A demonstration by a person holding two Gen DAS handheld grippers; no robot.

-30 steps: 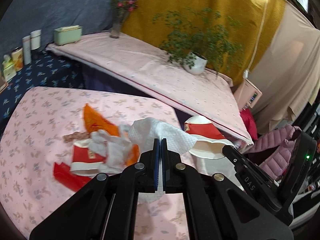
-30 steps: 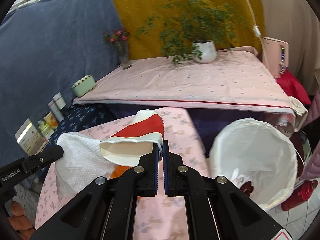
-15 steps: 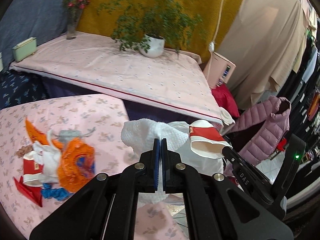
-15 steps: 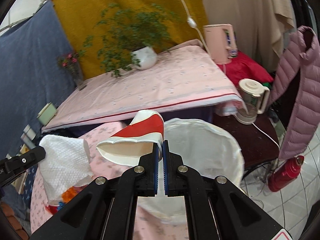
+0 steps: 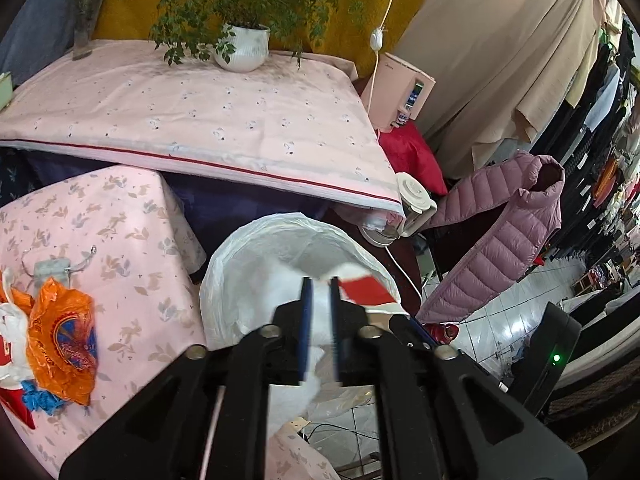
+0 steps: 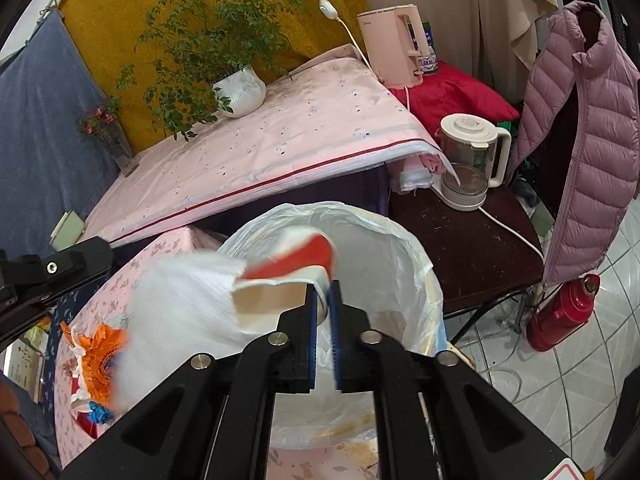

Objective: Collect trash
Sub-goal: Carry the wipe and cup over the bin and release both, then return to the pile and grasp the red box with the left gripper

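Mustard drape (image 5: 328,20) behind, blue cloth (image 6: 36,120) to its left, beige curtain (image 5: 500,60) to its right. Long pink-covered table (image 5: 192,120) bearing potted plant (image 5: 240,46) and flower vase (image 5: 84,36). Pink kettle (image 6: 394,44) beside red cushion (image 6: 452,98). Blender jug (image 6: 470,160) on dark stool (image 6: 460,248). Mauve jacket (image 6: 588,140) hanging. White tiled floor (image 6: 580,360), red flask (image 6: 560,312) standing.
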